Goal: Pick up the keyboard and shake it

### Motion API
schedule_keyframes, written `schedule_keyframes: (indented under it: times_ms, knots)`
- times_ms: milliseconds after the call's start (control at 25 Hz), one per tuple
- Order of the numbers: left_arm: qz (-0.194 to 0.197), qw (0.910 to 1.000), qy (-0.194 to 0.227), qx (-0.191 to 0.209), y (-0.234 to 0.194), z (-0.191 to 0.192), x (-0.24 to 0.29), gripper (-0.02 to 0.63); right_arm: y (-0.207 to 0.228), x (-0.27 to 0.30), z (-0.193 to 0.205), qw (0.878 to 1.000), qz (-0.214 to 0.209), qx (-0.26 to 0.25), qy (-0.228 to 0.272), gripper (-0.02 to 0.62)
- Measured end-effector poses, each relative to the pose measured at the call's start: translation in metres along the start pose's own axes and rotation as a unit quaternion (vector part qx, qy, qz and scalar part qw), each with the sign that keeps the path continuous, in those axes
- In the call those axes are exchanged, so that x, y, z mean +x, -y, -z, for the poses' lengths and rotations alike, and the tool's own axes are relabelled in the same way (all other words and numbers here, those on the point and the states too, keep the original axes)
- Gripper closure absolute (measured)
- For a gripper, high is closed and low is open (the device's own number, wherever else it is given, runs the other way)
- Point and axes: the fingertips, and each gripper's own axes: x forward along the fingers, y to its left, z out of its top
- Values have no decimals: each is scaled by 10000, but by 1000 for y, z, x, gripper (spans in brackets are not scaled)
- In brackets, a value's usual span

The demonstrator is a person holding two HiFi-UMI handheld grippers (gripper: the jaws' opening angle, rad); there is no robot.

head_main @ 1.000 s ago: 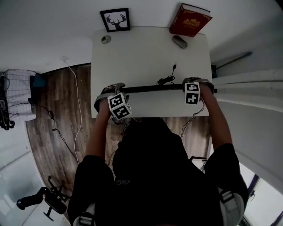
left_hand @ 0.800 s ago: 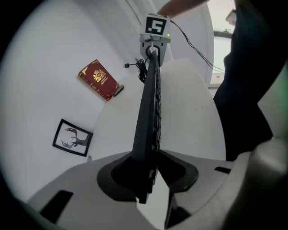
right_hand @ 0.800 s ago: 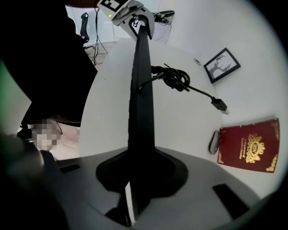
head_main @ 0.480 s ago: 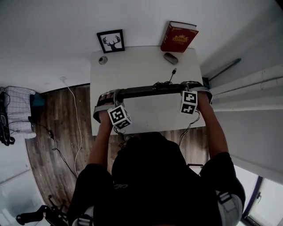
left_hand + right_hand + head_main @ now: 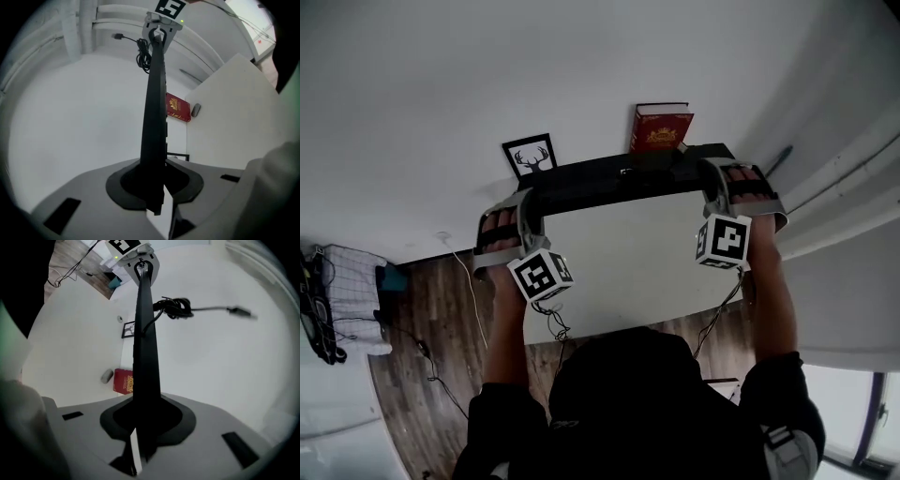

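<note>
Left gripper (image 5: 528, 204) and right gripper (image 5: 714, 178) each grip one short end of the keyboard (image 5: 623, 183). In the head view they have carried it up from the desk (image 5: 628, 267), where it was low down a second ago. Now it hangs about level, well above the desk. So the picking up is done, I think, and only the shaking remains. A book (image 5: 661, 127) and a framed deer picture (image 5: 530, 155) stand at the far edge of the desk.

In the left gripper view the jaws have just been closing, and now they are clenched on the thin end of the keyboard, which runs away to the other gripper. From the keyboard's long edge comes a bundled cable (image 5: 143, 51) with a loose plug (image 5: 118, 36). A mouse (image 5: 196, 109) lies on the desk beside the book.

In the right gripper view the jaws also are clamped on the keyboard's end. The cable sticks out free, high above the desk. In the shaking it could whip about, but nothing on the desk seems near enough to be struck.
</note>
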Motion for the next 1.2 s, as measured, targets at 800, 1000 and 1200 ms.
schedule_keyframes:
  times_ms: [800,1000,1200]
  knots:
    - [-213,9948,393,912,-26,-75,42,519,40,-139,17,9936,886,-304,-630,509]
    - [-299,9893,950,1068,-34,-138,54,520,35,-175,40,9883,856,-362,-1213,509]
    - [-306,9799,1541,1230,-30,-218,55,520,22,-214,68,9793,760,-317,-1847,506]
